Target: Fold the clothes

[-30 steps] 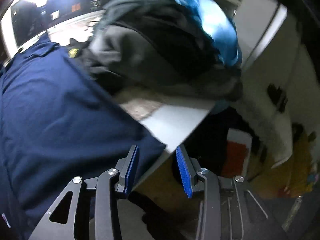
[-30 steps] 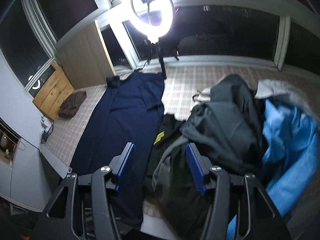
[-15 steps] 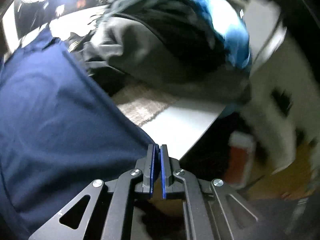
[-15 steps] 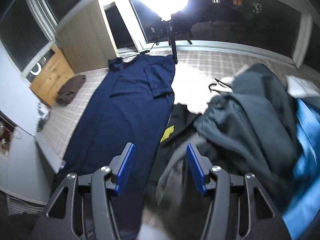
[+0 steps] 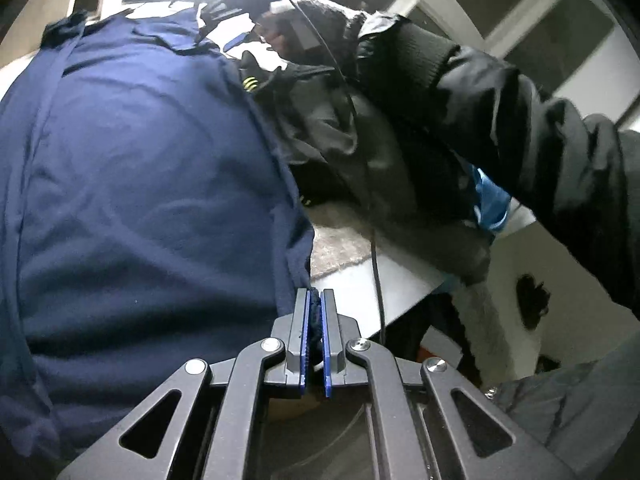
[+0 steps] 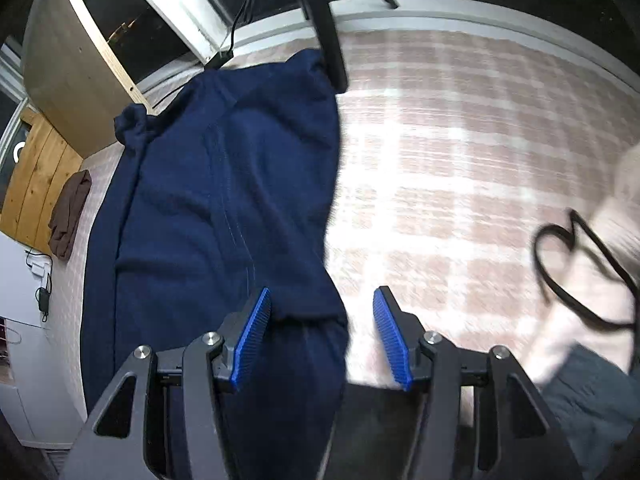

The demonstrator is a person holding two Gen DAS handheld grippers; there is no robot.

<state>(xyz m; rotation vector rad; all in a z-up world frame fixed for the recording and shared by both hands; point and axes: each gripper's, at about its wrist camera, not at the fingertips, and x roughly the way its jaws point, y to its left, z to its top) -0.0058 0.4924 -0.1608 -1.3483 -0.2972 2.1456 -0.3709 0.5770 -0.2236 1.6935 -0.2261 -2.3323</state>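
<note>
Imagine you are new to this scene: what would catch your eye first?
The navy garment, spread long across the checked cloth, dominates both views. The left gripper has its jaws shut on its edge, while the right gripper hangs open over the garment's right edge.

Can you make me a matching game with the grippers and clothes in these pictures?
Things:
1. left hand-held gripper
2. right hand-held gripper
3. navy garment
4. brown cloth

States:
A. lies bunched on the wooden boards off to the side
B. open, jaws on either side of the navy edge
C. spread out long over the checked cover
D. shut on a pinch of navy fabric

Pairs: 1-D, 2-B, 3-C, 4-A
</note>
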